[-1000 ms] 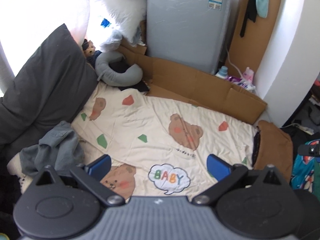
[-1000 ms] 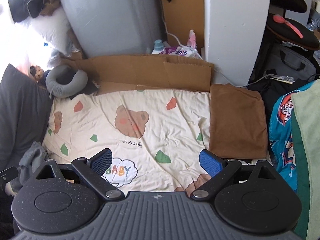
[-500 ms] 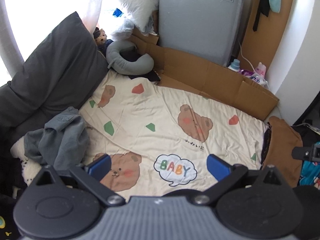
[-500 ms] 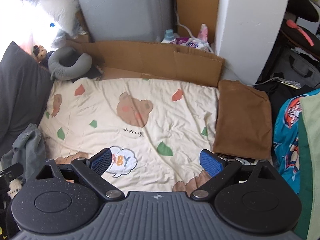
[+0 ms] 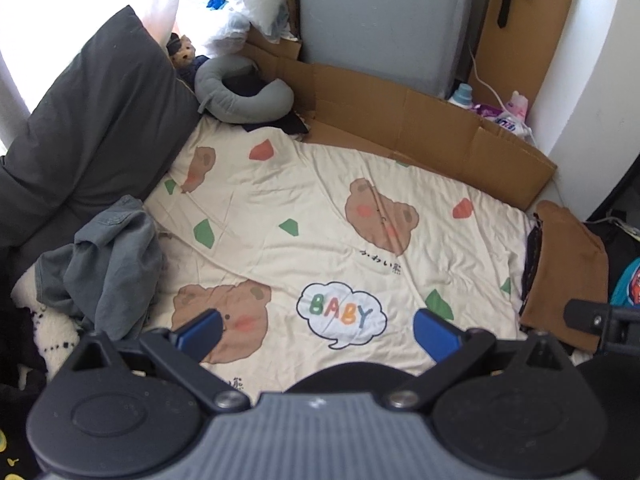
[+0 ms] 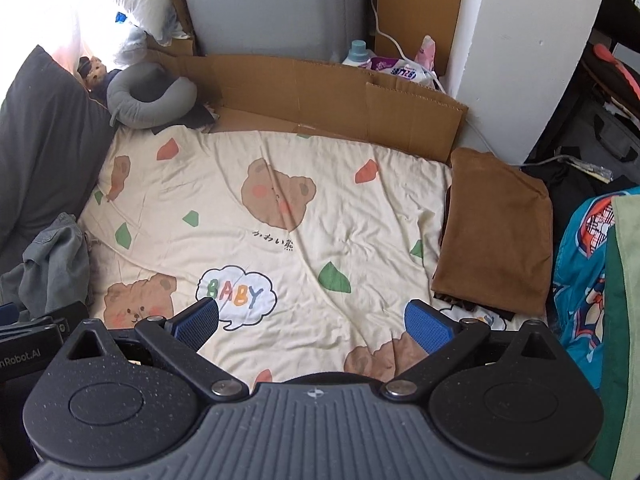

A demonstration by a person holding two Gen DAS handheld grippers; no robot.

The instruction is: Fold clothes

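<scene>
Two grippers hover over the blanket [image 5: 320,216], both spread wide and holding nothing: the left gripper [image 5: 318,332] and the right gripper [image 6: 312,322]. A crumpled grey shirt [image 5: 104,264] lies in a heap at the blanket's left edge, against the dark pillow [image 5: 92,128], nearer the left gripper and lower left of its fingers. Folded brown cloth [image 6: 496,240] sits on the right edge, nearer the right. My guess is the shirt comes next.
</scene>
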